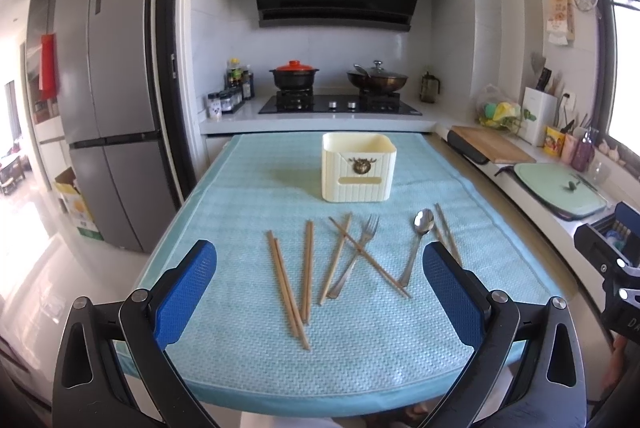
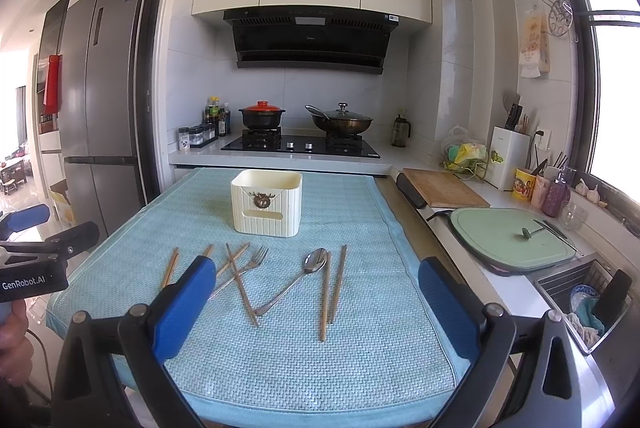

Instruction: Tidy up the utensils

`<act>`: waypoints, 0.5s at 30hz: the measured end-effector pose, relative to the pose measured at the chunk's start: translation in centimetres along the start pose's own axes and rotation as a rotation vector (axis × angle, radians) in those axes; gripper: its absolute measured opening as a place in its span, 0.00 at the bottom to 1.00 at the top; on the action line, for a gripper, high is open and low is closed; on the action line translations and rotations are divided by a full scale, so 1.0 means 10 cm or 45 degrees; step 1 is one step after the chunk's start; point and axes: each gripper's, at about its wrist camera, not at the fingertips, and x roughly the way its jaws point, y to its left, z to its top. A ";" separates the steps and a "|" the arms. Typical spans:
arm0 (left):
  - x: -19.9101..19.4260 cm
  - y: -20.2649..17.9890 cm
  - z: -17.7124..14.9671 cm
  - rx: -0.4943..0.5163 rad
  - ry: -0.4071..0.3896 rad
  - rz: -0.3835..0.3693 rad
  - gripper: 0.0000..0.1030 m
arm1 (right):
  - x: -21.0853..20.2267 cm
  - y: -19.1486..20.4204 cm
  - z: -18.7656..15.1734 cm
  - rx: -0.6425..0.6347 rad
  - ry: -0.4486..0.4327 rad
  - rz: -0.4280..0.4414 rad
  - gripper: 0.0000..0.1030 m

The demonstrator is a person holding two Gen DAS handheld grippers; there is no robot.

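Left wrist view: left gripper [image 1: 320,276] with blue-padded fingers spread wide, holding nothing, above the near edge of a light blue woven mat [image 1: 240,187] on the table. On the mat lie wooden chopsticks: a pair at left [image 1: 288,292], a pair beside it [image 1: 307,268], a crossed pair [image 1: 360,256] lying over a silver metal fork [image 1: 356,260]. A silver metal spoon [image 1: 418,244] lies right of them, bowl pointing away, with another chopstick pair [image 1: 446,232] partly hidden behind the right finger pad [image 1: 448,288]. A cream ribbed plastic utensil holder [image 1: 359,167] with a bronze emblem stands upright behind the utensils, apart from them. Beyond: black gas hob [image 1: 340,103], black pot with red lid [image 1: 294,75], lidded wok [image 1: 377,77], grey fridge [image 1: 108,87]. Part of the right gripper's body shows at the right edge.

Right wrist view: right gripper [image 2: 318,304] likewise spread wide and empty, over the mat's near right part. Its left pad [image 2: 188,304] covers parts of the left chopsticks. Right of the mat, a wooden cutting board [image 2: 444,193], a pale green board [image 2: 508,236], a white knife block [image 2: 508,155]. The left gripper's body at the left edge reads "GenRobot.AI".
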 end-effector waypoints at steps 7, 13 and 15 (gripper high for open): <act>0.03 0.08 0.02 -0.045 0.009 0.002 1.00 | 0.01 -0.01 0.00 0.011 -0.002 -0.002 1.00; 0.05 0.07 0.01 -0.045 0.018 0.003 1.00 | 0.02 -0.04 0.00 0.015 -0.012 -0.006 1.00; 0.06 0.05 0.00 -0.030 0.022 -0.003 1.00 | 0.02 -0.07 0.01 0.022 -0.016 -0.010 1.00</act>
